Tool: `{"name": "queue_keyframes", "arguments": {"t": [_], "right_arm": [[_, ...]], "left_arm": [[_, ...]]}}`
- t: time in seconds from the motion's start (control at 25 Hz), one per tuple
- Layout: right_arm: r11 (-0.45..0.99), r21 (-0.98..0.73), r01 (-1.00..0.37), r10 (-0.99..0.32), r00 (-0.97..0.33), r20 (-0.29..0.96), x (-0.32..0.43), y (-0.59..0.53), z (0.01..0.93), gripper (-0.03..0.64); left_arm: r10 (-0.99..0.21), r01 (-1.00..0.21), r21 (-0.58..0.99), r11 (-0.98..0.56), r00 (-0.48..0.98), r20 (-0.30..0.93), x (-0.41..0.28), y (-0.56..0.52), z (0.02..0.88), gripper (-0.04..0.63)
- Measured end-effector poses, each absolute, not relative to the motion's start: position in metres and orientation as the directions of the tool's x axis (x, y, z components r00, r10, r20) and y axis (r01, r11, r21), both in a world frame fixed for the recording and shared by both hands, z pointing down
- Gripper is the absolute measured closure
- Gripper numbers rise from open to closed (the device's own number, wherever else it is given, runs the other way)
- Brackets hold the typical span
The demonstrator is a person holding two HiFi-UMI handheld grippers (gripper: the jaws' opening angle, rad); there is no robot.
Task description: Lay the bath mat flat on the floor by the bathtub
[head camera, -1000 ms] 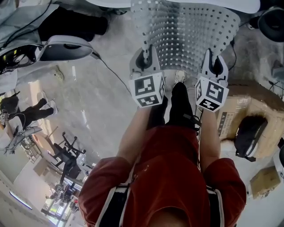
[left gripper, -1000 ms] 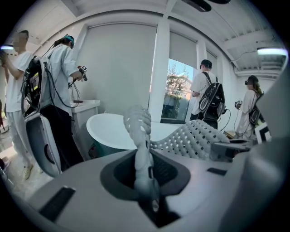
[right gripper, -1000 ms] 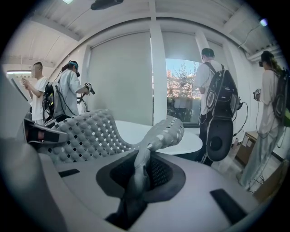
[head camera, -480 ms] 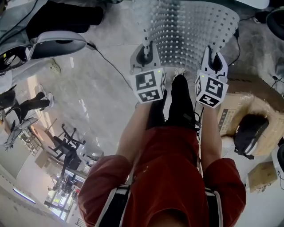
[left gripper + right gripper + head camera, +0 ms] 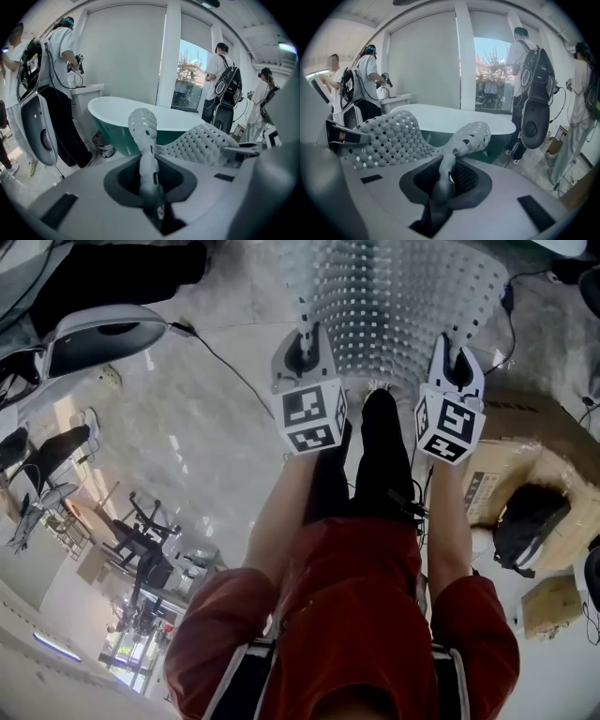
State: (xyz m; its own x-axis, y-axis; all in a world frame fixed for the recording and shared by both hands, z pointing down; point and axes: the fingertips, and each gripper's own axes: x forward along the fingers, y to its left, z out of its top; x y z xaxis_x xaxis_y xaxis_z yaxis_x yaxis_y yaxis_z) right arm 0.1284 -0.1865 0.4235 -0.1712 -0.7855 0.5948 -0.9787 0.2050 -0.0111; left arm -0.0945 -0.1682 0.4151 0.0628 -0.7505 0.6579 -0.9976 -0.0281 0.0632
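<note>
left fingers (image 5: 306,334) pinch mat (image 5: 403,296) corner | right fingers (image 5: 439,343) pinch the other | both have sunk, mat lower, tub (image 5: 140,112) ahead | near edge not yet on floor (image 5: 187,427)

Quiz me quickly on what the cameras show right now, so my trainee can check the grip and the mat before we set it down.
1. True or false: the left gripper and the right gripper are each shut on an edge of the bath mat.
2. Multiple choice: the outer wall of the bathtub is A) green, B) red, C) black.
3. Short answer: does the mat lie flat on the floor?

Key: 1 true. 2 A. 3 No: it curves up out of the jaws in both gripper views.
</note>
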Motion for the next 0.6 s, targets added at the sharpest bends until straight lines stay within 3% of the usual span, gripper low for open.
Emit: {"name": "queue_keyframes", "arguments": {"t": [0.6], "right_arm": [[0.258,0.021,-0.966,-0.775,-0.194,0.601,0.133,-0.199,0.519,0.56]], "left_arm": [[-0.751,-0.998,0.063,-0.021,0.057,0.658,-0.091,-0.174,0.513,0.537]]}}
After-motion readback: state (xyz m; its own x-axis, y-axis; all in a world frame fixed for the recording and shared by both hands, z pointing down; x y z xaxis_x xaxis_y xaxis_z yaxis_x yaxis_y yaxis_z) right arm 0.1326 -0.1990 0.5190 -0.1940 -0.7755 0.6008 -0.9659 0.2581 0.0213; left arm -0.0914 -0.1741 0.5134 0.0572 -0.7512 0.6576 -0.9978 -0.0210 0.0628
